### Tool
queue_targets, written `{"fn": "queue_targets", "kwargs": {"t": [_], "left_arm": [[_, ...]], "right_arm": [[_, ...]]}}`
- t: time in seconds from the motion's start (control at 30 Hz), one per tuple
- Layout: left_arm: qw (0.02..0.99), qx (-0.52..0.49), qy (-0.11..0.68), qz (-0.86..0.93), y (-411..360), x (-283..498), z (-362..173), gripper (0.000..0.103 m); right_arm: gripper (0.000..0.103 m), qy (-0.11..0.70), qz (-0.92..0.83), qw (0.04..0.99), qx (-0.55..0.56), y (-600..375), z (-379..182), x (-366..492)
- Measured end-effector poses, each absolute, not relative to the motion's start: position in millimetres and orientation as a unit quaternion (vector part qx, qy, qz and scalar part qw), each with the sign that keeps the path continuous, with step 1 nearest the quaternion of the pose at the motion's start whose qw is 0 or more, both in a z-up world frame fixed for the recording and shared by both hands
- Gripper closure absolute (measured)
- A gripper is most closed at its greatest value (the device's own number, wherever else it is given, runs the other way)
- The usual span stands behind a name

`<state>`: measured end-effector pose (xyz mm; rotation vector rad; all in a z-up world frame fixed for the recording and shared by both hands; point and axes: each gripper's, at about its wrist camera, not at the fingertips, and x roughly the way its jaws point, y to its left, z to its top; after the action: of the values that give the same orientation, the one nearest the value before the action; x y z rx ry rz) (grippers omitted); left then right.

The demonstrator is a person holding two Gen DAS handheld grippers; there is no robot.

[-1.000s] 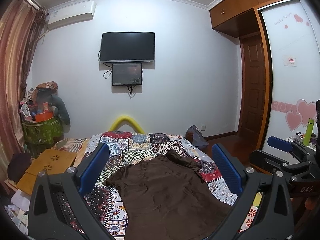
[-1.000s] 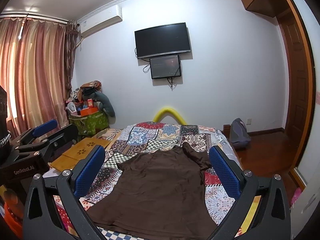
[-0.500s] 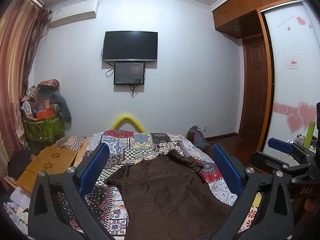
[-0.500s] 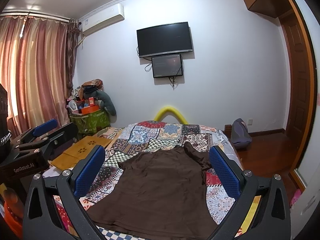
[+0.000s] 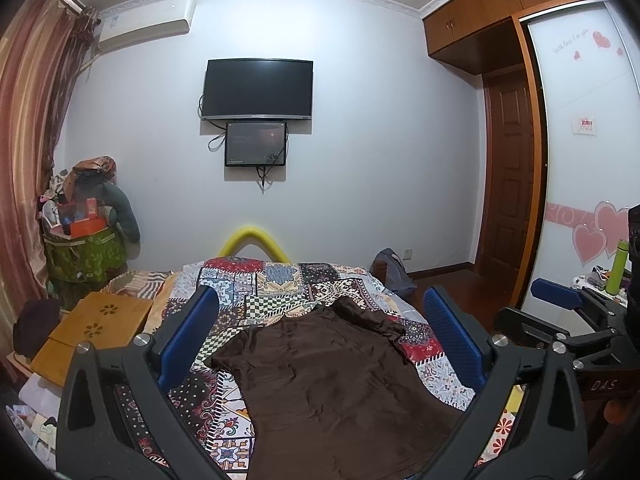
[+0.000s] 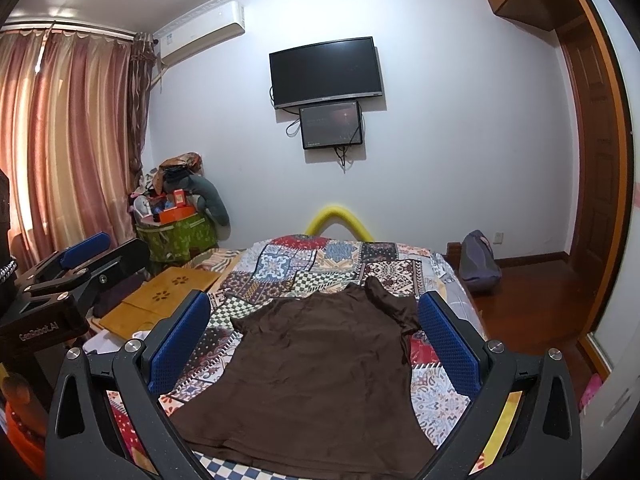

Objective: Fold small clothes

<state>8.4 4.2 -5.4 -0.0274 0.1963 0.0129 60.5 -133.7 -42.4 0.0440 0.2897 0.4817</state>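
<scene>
Evidently soft and light, the dark brown short-sleeved cloth shirt (image 6: 320,368) should drape limply when lifted, so the hem corners or shoulder seams look the best holds. It lies spread flat, mildly creased, on the patchwork-quilted bed (image 6: 320,258), one sleeve apparently rumpled. Left hand-held gripper (image 5: 320,344) and right hand-held gripper (image 6: 314,342) both hover above the shirt, spread wide, holding nothing.

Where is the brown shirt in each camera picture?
Left wrist view: the brown shirt lies low in the middle, on the patchwork bedspread.
Right wrist view: the brown shirt lies low in the middle.
Shared landmark: the wall TV.
</scene>
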Motion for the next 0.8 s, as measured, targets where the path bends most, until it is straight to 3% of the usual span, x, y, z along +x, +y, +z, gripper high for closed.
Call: {"fn": "queue_targets", "kwargs": {"t": [0.37, 0.8], "left_arm": [[0.991, -0.027, 0.128, 0.005, 22.8, 37.7, -22.5, 0.0], [0.975, -0.047, 0.213, 0.046, 116.0, 137.5, -76.4, 0.0]], "right_arm": [[0.0, 0.166, 0.236, 0.957, 0.017, -123.2, -62.8, 84.3], [0.0, 0.224, 0.241, 0.943, -0.042, -85.4, -102.6, 168.7]]}}
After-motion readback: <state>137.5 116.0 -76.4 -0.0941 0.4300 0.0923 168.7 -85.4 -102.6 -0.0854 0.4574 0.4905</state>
